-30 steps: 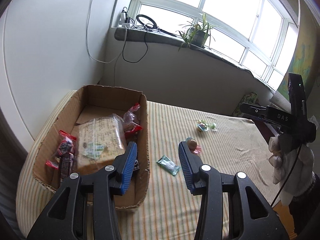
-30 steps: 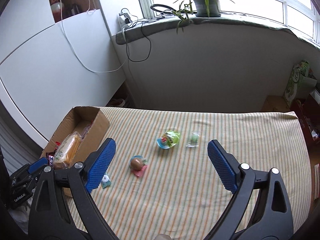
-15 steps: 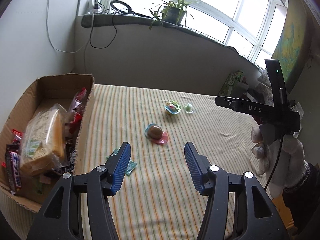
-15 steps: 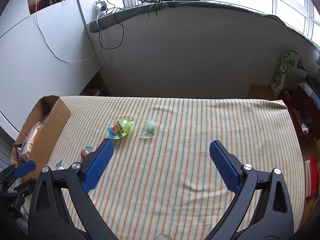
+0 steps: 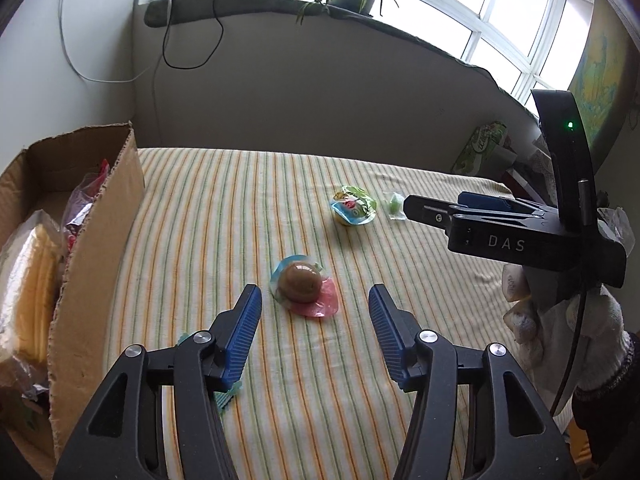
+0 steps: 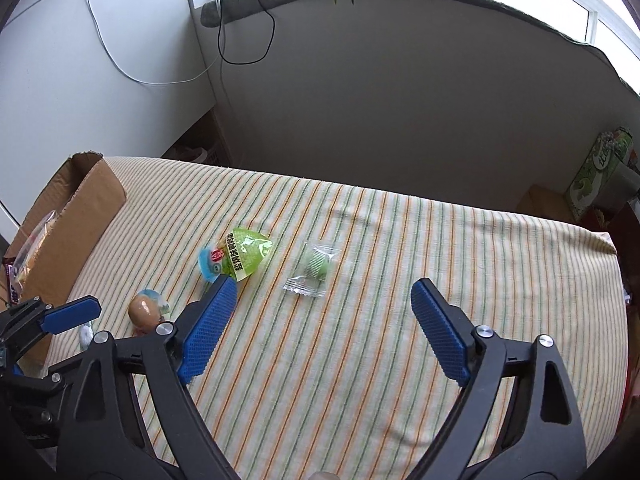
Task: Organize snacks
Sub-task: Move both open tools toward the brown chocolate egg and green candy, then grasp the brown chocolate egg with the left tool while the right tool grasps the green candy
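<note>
While both hand-held grippers, left (image 5: 314,322) and right (image 6: 318,326), gape empty, the egg (image 5: 300,285) may roll. Its slick wrapper could slip the pads (image 5: 244,326).

A table under a striped cloth (image 6: 400,240) carries an open cardboard box (image 5: 100,240) at its left edge — and, loose on the cloth, a wrapped brown egg (image 5: 300,284), a green egg packet (image 6: 244,254), a clear-wrapped green candy (image 6: 314,268) and a teal wrapper (image 5: 230,394).

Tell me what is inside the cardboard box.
The cardboard box holds a clear-wrapped yellow pack and red-and-clear wrappers. Its near wall and the pack hide the bottom and whatever lies beneath.
</note>
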A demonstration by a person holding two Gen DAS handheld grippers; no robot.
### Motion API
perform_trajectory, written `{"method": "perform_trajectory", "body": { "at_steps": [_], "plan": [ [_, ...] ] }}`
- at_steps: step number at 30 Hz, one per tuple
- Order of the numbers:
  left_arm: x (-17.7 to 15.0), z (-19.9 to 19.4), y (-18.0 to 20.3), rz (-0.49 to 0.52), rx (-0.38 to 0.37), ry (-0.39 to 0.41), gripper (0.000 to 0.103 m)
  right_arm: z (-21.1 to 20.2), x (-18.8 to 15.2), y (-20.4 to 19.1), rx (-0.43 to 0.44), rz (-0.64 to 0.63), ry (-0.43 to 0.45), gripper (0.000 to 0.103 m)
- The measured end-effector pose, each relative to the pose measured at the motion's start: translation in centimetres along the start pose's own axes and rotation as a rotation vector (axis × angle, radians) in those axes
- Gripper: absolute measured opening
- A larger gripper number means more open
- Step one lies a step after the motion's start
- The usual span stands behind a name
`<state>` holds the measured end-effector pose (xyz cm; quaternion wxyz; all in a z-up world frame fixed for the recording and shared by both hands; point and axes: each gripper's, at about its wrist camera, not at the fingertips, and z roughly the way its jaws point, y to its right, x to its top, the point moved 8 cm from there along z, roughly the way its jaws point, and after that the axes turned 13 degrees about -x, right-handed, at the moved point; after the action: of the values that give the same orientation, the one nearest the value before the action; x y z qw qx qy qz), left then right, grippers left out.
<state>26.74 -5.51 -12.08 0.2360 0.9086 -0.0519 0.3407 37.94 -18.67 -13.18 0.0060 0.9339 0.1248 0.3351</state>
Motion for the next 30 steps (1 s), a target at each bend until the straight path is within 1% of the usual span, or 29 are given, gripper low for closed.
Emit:
{"method": "perform_trajectory", "body": {
  "at_steps": [1, 4, 6, 9, 10, 12, 13, 14, 15, 16, 17, 19, 20, 30],
  "plan": [
    [0.0, 0.3, -0.1, 0.002, 0.006, -0.003, 0.055, 0.4, 0.0, -0.2, 0.002, -0.005, -0.008, 0.085],
    [0.1, 0.9, -0.5, -0.006, 0.017, -0.008, 0.055, 1.5, 0.0, -0.4, -0.004, -0.009, -0.030, 0.082],
    [0.3, 1.2, -0.8, -0.011, 0.025, -0.009, 0.049, 2.0, 0.1, -0.7, 0.005, -0.007, -0.038, 0.082],
    [0.1, 1.8, -1.3, -0.018, 0.031, -0.021, 0.048, 2.5, 0.3, -0.8, -0.001, -0.013, -0.044, 0.080],
    [0.1, 2.0, -1.5, -0.023, 0.032, -0.026, 0.047, 2.9, 0.4, -1.1, 0.000, -0.016, -0.047, 0.074],
    [0.0, 2.2, -1.6, -0.025, 0.032, -0.030, 0.043, 3.4, 0.3, -1.5, 0.001, -0.025, -0.065, 0.064],
    [0.1, 2.2, -1.5, -0.019, 0.029, -0.031, 0.041, 3.4, 0.4, -1.6, -0.008, -0.027, -0.060, 0.064],
    [0.1, 2.2, -1.4, -0.011, 0.026, -0.036, 0.035, 3.4, 0.3, -1.7, -0.009, -0.029, -0.059, 0.064],
    [0.1, 2.1, -1.5, -0.002, 0.026, -0.040, 0.033, 3.4, 0.3, -1.8, -0.010, -0.032, -0.058, 0.061],
    [0.1, 2.2, -1.3, 0.004, 0.023, -0.040, 0.033, 3.3, 0.3, -1.8, -0.010, -0.034, -0.057, 0.054],
    [0.2, 2.3, -1.3, 0.006, 0.017, -0.042, 0.033, 3.3, 0.3, -1.8, -0.014, -0.037, -0.057, 0.050],
    [0.2, 2.5, -1.0, 0.008, 0.008, -0.043, 0.032, 3.1, 0.2, -1.8, -0.012, -0.041, -0.057, 0.032],
    [0.2, 2.4, -0.9, 0.009, 0.007, -0.043, 0.032, 2.9, 0.0, -1.5, -0.008, -0.040, -0.057, 0.028],
    [-0.1, 1.5, -0.5, 0.028, -0.008, -0.035, 0.031, 1.6, -0.7, -0.4, 0.016, 0.001, -0.044, 0.026]
  ]
}}
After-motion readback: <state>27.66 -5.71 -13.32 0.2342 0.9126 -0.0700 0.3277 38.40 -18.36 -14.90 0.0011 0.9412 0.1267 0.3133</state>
